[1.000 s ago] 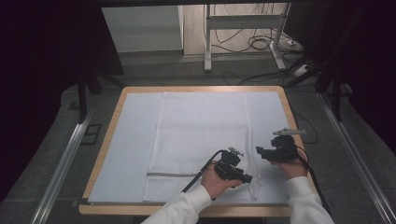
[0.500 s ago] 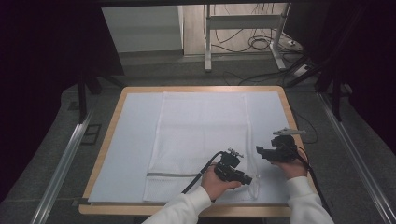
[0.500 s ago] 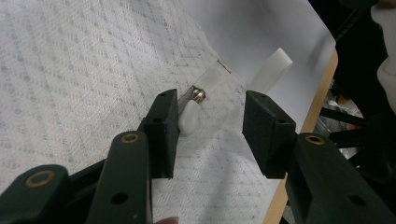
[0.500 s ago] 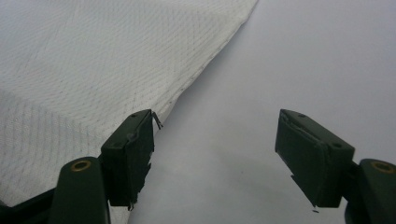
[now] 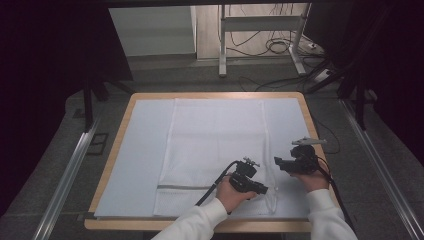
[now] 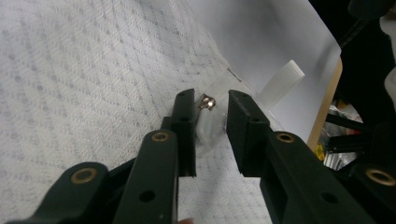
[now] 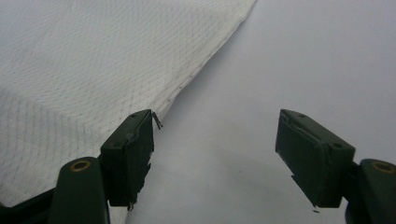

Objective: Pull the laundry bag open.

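A white mesh bag (image 5: 215, 145) lies flat on the pale sheet (image 5: 145, 150) that covers the table. My left gripper (image 5: 264, 190) lies low at the bag's near right corner. In the left gripper view its jaws (image 6: 212, 95) have just been closing around the small metal zipper pull (image 6: 208, 102) and its white tab. The tab touches one pad and a gap remains at the other. My right gripper (image 5: 277, 162) hovers open by the bag's right edge (image 7: 187, 88). One of its fingers (image 7: 133, 144) is over the mesh (image 7: 93, 56), the other over bare sheet.
The wooden table rim (image 5: 210, 95) frames the sheet. A grey stripe (image 5: 185, 187) crosses the bag near its front end. A white ribbed piece (image 6: 280, 84) lies beyond the left jaws, near the table edge. Cables and a metal stand (image 5: 260, 30) are on the floor behind.
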{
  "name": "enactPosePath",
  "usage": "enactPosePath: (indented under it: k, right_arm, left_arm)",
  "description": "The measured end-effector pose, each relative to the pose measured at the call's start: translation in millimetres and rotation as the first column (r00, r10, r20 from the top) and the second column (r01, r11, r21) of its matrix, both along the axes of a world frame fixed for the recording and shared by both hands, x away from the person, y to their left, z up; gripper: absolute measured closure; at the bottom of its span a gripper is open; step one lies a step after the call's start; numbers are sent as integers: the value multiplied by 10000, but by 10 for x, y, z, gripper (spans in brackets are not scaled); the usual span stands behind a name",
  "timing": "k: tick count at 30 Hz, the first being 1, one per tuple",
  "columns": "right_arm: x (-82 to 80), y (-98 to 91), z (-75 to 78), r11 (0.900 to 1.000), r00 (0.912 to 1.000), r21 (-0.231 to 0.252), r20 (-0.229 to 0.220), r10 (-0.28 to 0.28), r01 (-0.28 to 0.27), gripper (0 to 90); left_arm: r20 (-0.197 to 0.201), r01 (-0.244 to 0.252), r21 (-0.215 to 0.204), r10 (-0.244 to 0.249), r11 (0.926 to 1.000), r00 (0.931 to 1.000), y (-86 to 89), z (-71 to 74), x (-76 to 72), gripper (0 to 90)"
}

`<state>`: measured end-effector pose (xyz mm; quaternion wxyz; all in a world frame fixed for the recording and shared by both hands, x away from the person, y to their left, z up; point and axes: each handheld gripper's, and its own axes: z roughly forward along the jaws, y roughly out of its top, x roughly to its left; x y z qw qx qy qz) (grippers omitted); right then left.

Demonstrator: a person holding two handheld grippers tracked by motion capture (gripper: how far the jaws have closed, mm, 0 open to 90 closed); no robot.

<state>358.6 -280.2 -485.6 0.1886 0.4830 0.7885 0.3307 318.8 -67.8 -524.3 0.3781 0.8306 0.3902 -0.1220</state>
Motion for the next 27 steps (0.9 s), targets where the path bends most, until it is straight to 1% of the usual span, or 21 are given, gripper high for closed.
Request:
enactPosePath:
  k: [3,7,12,15,17,20,25,27]
  right_arm:
    - [1,0,0,10000,10000,29,-5,-2,2,278]
    - [2,1,-2,10000,10000,43,-17,6,-6,279]
    - [0,5,-3,10000,10000,46,-31,18,-18,279]
    - [-2,0,0,10000,10000,34,-23,16,-16,278]
    - [-1,-7,3,10000,10000,35,-6,1,-1,278]
    - [1,-8,0,10000,10000,14,-21,9,-9,278]
    - [0,-5,-2,10000,10000,22,-42,15,-15,278]
    - [-1,-2,-3,10000,10000,36,-50,38,-38,277]
  left_arm:
    - [46,42,24,-42,10000,10000,-16,-6,-3,761]
    - [240,95,179,-100,9998,9997,-52,2,-22,766]
    - [359,109,261,-118,9996,9993,-69,5,-25,774]
    - [337,84,236,-92,9997,9994,-42,1,-6,808]
    - [230,154,209,-159,9997,9996,-15,-3,20,822]
    - [147,234,177,-237,9996,9996,19,5,47,828]
    - [122,184,54,-185,9998,9998,61,29,69,829]
    - [98,236,82,-237,9997,9997,65,26,72,828]
